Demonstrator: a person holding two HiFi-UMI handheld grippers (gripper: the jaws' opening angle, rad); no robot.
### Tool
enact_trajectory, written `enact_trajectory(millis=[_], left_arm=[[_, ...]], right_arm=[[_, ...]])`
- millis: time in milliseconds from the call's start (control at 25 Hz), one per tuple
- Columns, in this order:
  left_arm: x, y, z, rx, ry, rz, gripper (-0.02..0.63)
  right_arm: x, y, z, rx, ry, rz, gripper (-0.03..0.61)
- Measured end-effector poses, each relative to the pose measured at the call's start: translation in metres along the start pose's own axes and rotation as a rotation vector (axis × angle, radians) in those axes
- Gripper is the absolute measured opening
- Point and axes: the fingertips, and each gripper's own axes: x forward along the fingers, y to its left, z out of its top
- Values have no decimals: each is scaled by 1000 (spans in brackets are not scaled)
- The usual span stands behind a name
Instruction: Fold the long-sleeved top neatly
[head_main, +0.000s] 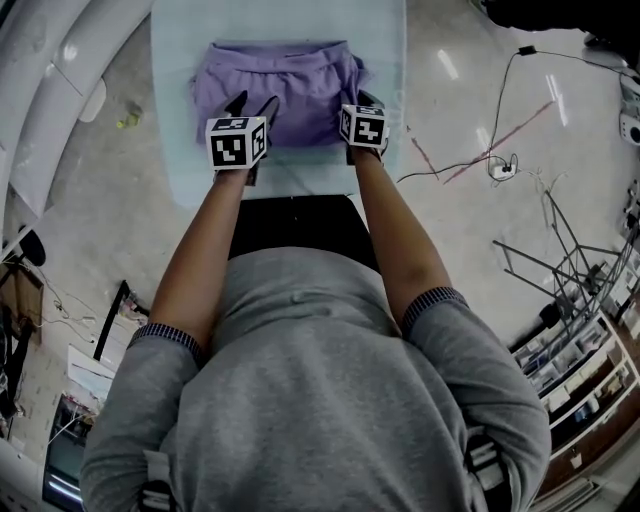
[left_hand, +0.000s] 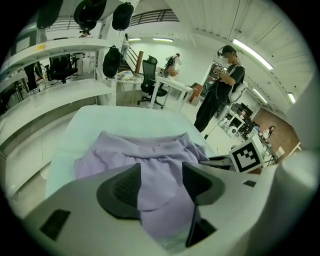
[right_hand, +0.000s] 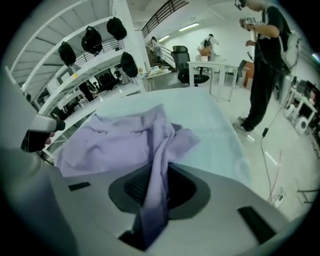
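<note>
Purple top (head_main: 280, 85) lies bunched mid-table (head_main: 385, 60), roughly halved, not neat. Right gripper (right_hand: 155, 187) is pinching a fabric ridge. Left gripper (left_hand: 160, 187) gapes wide, cloth loose between its jaws. Final folds and smoothing likely remain.

The left gripper (left_hand: 161, 171) has its jaws apart. The lilac top (left_hand: 145, 150) lies between them, bunched on the tabletop (left_hand: 125, 119).

Pale table (head_main: 175, 120), glossy floor (head_main: 450, 220), trailing cables (head_main: 507, 88), white shelving (left_hand: 60, 47), office chair (left_hand: 150, 80)
</note>
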Motion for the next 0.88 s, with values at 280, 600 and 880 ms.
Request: enact_trajectory(millis=[280, 600, 880], left_arm=[[-13, 1, 0, 1, -9, 26, 284], [-34, -14, 15, 27, -43, 55, 282], [-46, -46, 17, 58, -52, 41, 282]], right_arm=[[-20, -5, 8, 55, 12, 122, 58], [-51, -56, -5, 124, -7, 157, 58], [-83, -98, 1, 163, -37, 152, 58]])
